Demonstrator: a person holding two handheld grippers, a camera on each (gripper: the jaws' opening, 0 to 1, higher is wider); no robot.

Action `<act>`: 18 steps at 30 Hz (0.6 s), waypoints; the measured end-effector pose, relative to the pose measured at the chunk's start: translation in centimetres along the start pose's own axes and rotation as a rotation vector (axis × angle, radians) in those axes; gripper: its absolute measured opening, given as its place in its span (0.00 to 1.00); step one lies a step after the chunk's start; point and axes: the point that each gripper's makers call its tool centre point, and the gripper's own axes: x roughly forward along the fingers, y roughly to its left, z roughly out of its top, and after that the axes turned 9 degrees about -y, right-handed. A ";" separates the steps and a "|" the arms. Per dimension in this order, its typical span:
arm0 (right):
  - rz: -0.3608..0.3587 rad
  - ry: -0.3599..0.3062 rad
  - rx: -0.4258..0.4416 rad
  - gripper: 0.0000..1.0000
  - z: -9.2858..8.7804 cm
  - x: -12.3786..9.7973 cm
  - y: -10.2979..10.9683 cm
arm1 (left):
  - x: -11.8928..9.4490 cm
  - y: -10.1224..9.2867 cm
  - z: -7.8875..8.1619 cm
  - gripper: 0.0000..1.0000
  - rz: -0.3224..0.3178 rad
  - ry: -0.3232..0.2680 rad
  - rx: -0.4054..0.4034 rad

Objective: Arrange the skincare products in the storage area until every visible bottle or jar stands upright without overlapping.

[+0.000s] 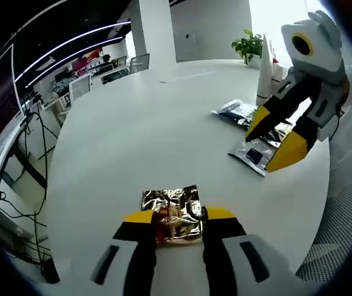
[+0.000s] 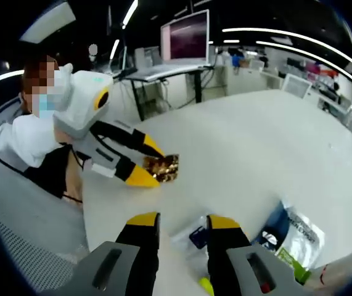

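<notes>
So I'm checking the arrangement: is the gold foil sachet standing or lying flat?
Lying flat: the gold foil sachet rests face-up on the white table.

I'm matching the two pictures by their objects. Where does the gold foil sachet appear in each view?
Left gripper view: the gold foil sachet lies low at centre on the white table, between the left gripper's yellow tips.
Right gripper view: it sits left of centre, at the left gripper's tips.
Shared landmark: the silver sachet by the right gripper.

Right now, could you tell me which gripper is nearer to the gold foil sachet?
Left. The left gripper has its jaws on either side of the gold foil sachet; the right gripper is across the table over a silver sachet.
</notes>
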 end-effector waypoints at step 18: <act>0.001 0.012 0.021 0.23 -0.4 -0.2 -0.2 | 0.2 0.7 0.4 0.50 -0.012 -0.021 -0.089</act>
